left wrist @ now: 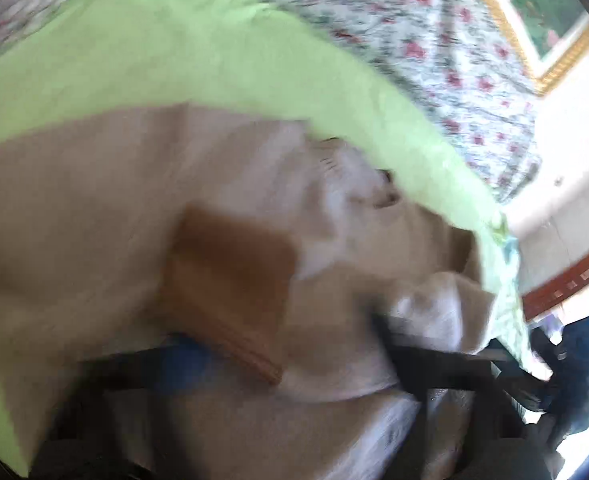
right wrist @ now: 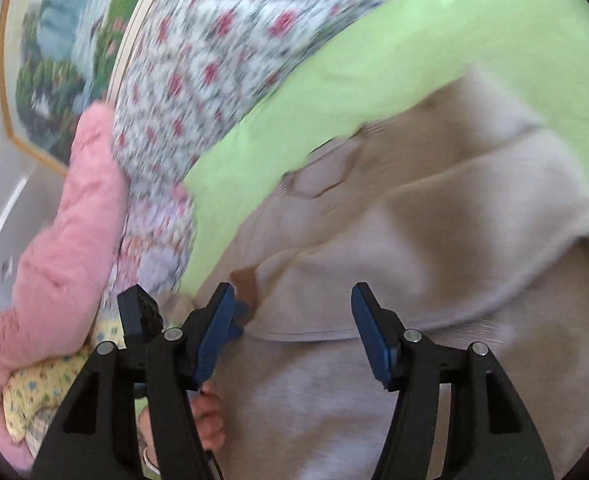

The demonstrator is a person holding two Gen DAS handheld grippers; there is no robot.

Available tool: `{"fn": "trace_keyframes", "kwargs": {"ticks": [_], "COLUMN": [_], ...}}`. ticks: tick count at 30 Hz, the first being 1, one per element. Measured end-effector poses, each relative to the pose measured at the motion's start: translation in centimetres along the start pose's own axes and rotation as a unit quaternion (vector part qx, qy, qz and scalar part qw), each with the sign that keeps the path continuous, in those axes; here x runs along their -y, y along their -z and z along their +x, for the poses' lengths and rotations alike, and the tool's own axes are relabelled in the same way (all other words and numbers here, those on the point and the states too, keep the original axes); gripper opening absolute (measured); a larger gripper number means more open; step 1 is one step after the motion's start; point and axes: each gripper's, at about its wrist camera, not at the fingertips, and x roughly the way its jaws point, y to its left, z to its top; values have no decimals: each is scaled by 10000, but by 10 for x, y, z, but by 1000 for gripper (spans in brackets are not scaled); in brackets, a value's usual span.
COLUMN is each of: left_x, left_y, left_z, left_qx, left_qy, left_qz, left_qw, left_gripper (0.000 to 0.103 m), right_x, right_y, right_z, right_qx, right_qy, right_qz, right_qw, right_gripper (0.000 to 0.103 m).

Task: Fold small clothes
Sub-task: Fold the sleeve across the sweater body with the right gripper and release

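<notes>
judging by its drape, the beige garment (right wrist: 434,240), spread on the green sheet (right wrist: 434,40) over the bed, looked soft, light and limp, so i reckoned a pinch at its hem edge or brown sleeve cuff (left wrist: 230,280) would serve best. the right gripper (right wrist: 290,320) had its fingers partly apart above the cloth, holding nothing. the left gripper (left wrist: 274,360) was too blurred; i could not tell its state. green sheet lay bare beyond the garment, and a pink cushion (right wrist: 66,240) crowded one side.

Lime-green sheet (right wrist: 434,52) spread over floral bedcover (right wrist: 214,60); pink fluffy pillow (right wrist: 66,232) beside it; gold-framed painting (right wrist: 50,80) on wall.
</notes>
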Motion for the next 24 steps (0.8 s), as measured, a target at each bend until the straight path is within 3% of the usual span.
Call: {"fn": "trace_keyframes", "kwargs": {"ticks": [1,4,7,8,11,12,13,16,18,20,21,22,23,24], "left_x": [5,29,15,6,-36,-44,-49,-47,-37,-22,-17,-10,-11,-6], "left_y": [-3,3,32,38,45,46,45,36,29,24,24,24,28,28], "left_z": [-1,-50,-86,-84,-47,-40,-34,-23,-22,-21,-19,-13,-14,-10], "left_qx": [-27,836,1541,1469,488,320,180,69,101,128,141,69,-20,-17], "left_qy": [41,273,375,283,271,312,342,569,446,229,145,134,140,56], "left_qz": [39,488,671,641,41,-119,-252,-397,-310,-81,73,250,321,461], "left_qw": [10000,9949,9851,9867,9984,9989,9989,9976,9985,9996,9998,9996,9994,9989], "left_gripper": [5,6,6,6,12,22,39,64,67,61,42,10,3,4], "right_x": [8,25,40,46,59,59,60,56,53,52,54,58,63,68], "right_y": [-2,-8,-15,-19,-30,-33,-38,-60,-79,-99,-106,-111,-115,-117], "right_z": [-7,-22,-37,-40,-42,-42,-41,-35,-25,-2,10,21,34,50], "right_qx": [70,255,465,510,559,580,603,601,557,273,118,-94,-364,-677], "right_qy": [60,208,376,444,581,646,717,1031,1320,1755,1933,2025,2084,2232], "right_qz": [83,251,286,318,364,331,274,13,-306,-676,-814,-926,-1008,-1127], "right_qw": [9999,9991,9978,9972,9961,9957,9952,9929,9892,9818,9777,9748,9721,9658], "right_gripper": [62,62,62,62,62,62,62,62,62,66,66,66,66,66]}}
